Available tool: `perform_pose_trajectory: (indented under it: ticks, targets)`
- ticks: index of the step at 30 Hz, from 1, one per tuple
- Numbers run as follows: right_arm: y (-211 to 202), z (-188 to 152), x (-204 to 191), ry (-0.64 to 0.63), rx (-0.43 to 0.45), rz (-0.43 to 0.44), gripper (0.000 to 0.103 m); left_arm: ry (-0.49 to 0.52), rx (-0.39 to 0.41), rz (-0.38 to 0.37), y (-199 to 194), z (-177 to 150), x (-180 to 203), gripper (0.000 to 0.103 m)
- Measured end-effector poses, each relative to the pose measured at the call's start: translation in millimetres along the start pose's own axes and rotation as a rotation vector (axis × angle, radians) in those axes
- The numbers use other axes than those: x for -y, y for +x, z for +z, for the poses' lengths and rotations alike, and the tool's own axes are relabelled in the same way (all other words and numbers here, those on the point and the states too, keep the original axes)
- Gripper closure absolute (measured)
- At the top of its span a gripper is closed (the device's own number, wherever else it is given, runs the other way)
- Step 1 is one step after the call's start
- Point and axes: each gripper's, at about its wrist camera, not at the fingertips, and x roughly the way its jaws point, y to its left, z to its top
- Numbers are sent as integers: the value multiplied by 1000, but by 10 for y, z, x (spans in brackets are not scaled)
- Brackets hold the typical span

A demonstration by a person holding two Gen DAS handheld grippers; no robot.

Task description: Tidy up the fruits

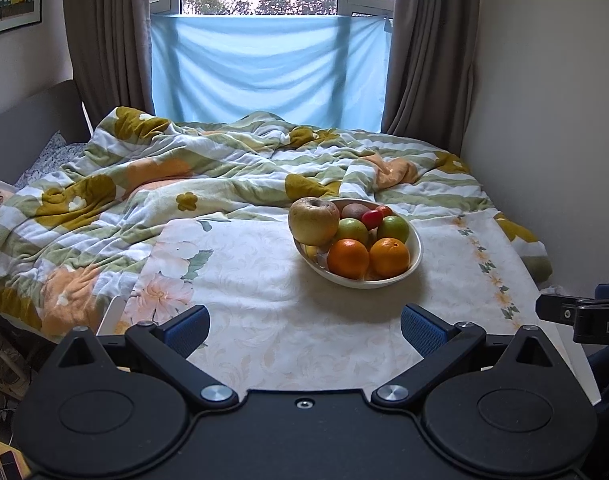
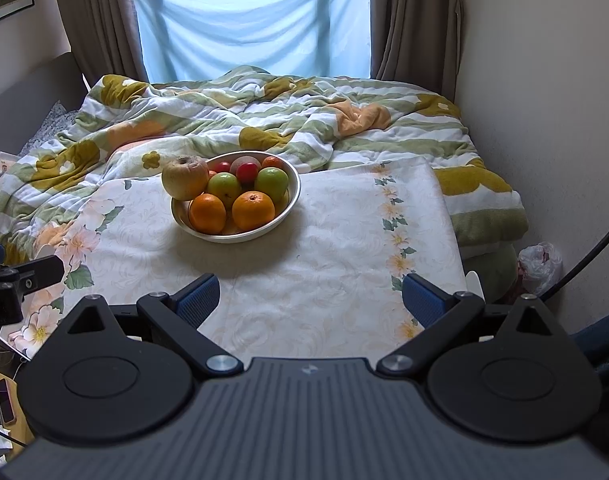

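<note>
Left claw point(image 1: 304, 330): jaws spread wide, blue pads point(image 1: 188, 330) apart, nothing between them. It hangs above the near edge of the tabletop point(image 1: 264, 288), which carries a pale floral cloth.

Right claw point(image 2: 310, 300): jaws likewise spread wide and holding nothing, above the same near edge. Its black body shows at the 3 o'clock margin of the left wrist view.

Fruit bowl point(image 1: 414, 258): a white bowl resting on the cloth, well apart from both claws. In the left wrist view it lies at 1 o'clock from the claw; in the right wrist view, at 11 o'clock.

Bowl contents:
- Large yellow-brown apple point(image 1: 313, 220), perched on the rim at 10 o'clock.
- Two oranges point(image 1: 347, 258), side by side at the near edge.
- Two green apples point(image 1: 393, 229) behind the oranges.
- Small red fruits point(image 1: 371, 219) between the green apples and further back.

A rumpled flowered quilt point(image 1: 144, 184) lies on the bed beyond the tabletop.
</note>
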Motion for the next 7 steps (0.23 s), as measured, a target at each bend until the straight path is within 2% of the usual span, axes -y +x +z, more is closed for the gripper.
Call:
perform_pose_trajectory:
  ticks: [7]
  targets:
    - [48,-8,3,1,-9,0,0,0,21,-2,20,-11,-59,0]
